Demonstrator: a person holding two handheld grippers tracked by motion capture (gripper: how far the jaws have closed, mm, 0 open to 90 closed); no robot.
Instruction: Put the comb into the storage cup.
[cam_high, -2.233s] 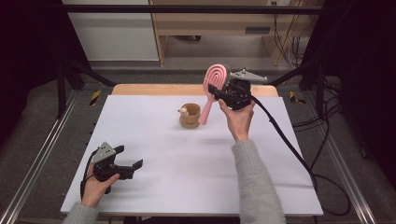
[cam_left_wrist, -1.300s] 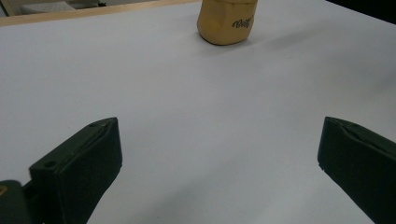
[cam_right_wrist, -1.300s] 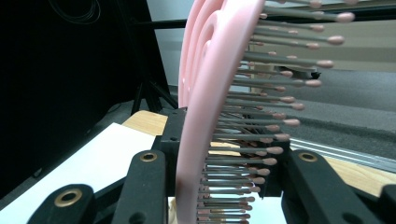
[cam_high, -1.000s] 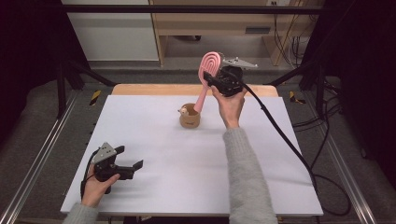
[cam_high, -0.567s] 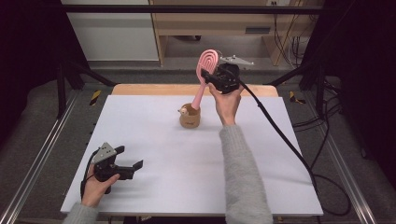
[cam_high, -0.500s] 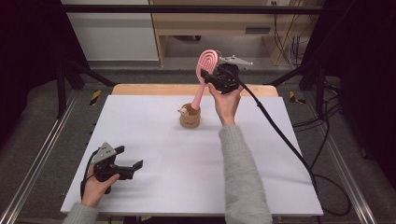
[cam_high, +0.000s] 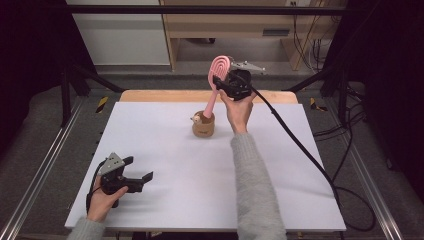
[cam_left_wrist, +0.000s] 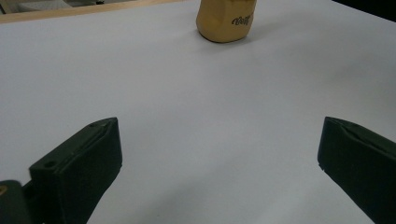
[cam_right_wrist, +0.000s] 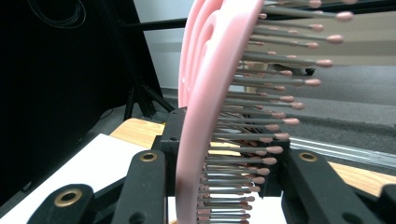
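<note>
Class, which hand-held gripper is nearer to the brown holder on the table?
The right hand-held gripper: it holds the pink hairbrush just above the brown holder. The left hand-held gripper rests open far away, near the table's front left corner.

white table (cam_high: 150, 125) | grey floor (cam_high: 45, 125) | wooden shelf unit (cam_high: 225, 25) behind

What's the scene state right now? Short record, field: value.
held item: pink hairbrush, handle end down at the holder's mouth
holder: tan wooden cup, upright on the white table
right gripper: shut on the brush head, bristles between its jaws
left gripper: open, nothing between its jaws, near the front left corner of the table
brush in cup: tip at or just inside the rim, depth unclear
</note>
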